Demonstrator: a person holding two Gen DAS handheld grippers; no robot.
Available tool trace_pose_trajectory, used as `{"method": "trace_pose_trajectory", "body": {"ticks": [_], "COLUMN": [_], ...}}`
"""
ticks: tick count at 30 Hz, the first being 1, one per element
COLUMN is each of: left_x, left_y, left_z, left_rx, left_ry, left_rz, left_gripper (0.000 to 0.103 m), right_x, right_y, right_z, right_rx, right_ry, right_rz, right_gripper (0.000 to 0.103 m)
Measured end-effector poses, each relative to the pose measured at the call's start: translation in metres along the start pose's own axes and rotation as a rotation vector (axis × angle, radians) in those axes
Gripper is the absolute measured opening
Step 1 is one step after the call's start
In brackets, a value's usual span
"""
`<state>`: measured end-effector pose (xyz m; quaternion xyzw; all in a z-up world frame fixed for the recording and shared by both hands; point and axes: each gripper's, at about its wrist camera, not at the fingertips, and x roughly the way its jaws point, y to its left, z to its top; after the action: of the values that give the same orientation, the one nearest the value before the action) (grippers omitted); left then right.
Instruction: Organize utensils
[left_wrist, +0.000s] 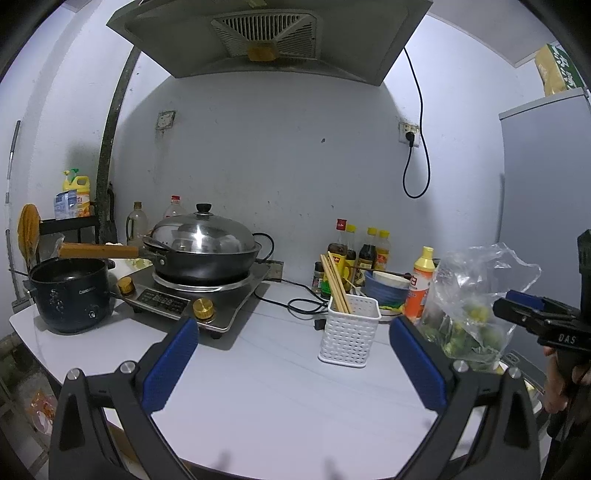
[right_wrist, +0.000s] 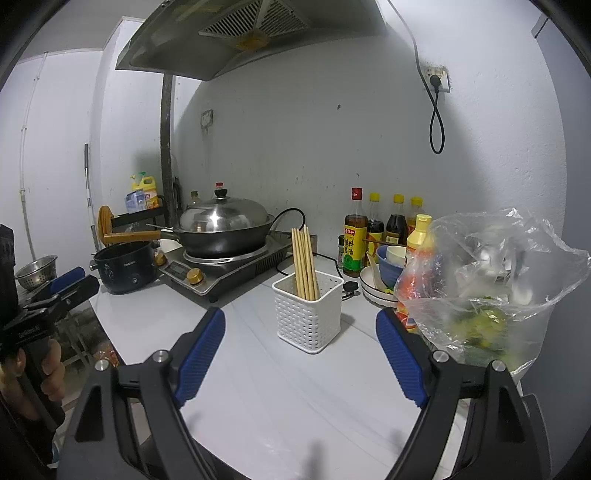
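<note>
- White countertop (right_wrist: 295, 406) runs along a grey wall, under a range hood (left_wrist: 266, 33).
- White perforated basket (right_wrist: 308, 314) stands on the counter, used below as the landmark.
- Chopsticks (right_wrist: 304, 262) stand inside the basket: a bundle of pale wooden sticks, long axis near upright, tips leaning slightly up and away toward the wall.
- Left of the basket sits an induction cooker (left_wrist: 207, 295) carrying a lidded wok (left_wrist: 201, 247); further left, a dark pot (left_wrist: 70, 291).
- Behind the basket are sauce bottles (right_wrist: 373, 229) and stacked bowls (right_wrist: 388, 269).
- Right of the basket lies a clear plastic bag (right_wrist: 491, 291) of greens.
- Left gripper (left_wrist: 293, 363) hovers in front of the basket, jaws spread wide, holding nothing.
- Right gripper (right_wrist: 301, 363) likewise gapes empty in front of the basket.
</note>
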<state>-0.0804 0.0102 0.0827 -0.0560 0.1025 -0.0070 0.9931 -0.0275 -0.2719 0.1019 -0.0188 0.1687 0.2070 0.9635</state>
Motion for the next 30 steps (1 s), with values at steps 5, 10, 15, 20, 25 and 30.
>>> {"method": "trace_pose_trajectory", "body": {"ticks": [5,10,15,20,25,30], "left_x": [0.0003,0.0023,0.0030,0.0035,0.0039,0.0034], "left_y": [-0.0034,-0.0051,-0.0049,-0.0050,-0.0060,-0.0056], "left_z": [-0.0006,-0.0012,-0.0015,-0.0023,-0.0029,-0.0028], "left_rx": [0.014,0.017,0.014,0.011,0.010,0.010], "left_ry": [0.000,0.004,0.005,0.004,0.004,0.003], "left_rz": [0.005,0.001,0.001,-0.003,-0.003,0.000], "left_gripper": [0.103,0.103,0.103,0.103,0.103,0.103], "right_x": [0.0014,0.0013,0.0013,0.0015,0.0026,0.0027], "right_y": [-0.0013,-0.0019,-0.0018,-0.0021,-0.0021,-0.0022], "right_z": [-0.0028,-0.0037,-0.0039,-0.0047,-0.0047,-0.0049], "right_rx": [0.004,0.007,0.004,0.000,0.000,-0.002], "right_ry": [0.003,0.002,0.004,0.007,0.010,0.010], "right_rz": [-0.006,-0.007,-0.017,-0.021,-0.023,-0.025], "right_gripper": [0.083,0.083,0.083,0.083,0.083,0.083]}}
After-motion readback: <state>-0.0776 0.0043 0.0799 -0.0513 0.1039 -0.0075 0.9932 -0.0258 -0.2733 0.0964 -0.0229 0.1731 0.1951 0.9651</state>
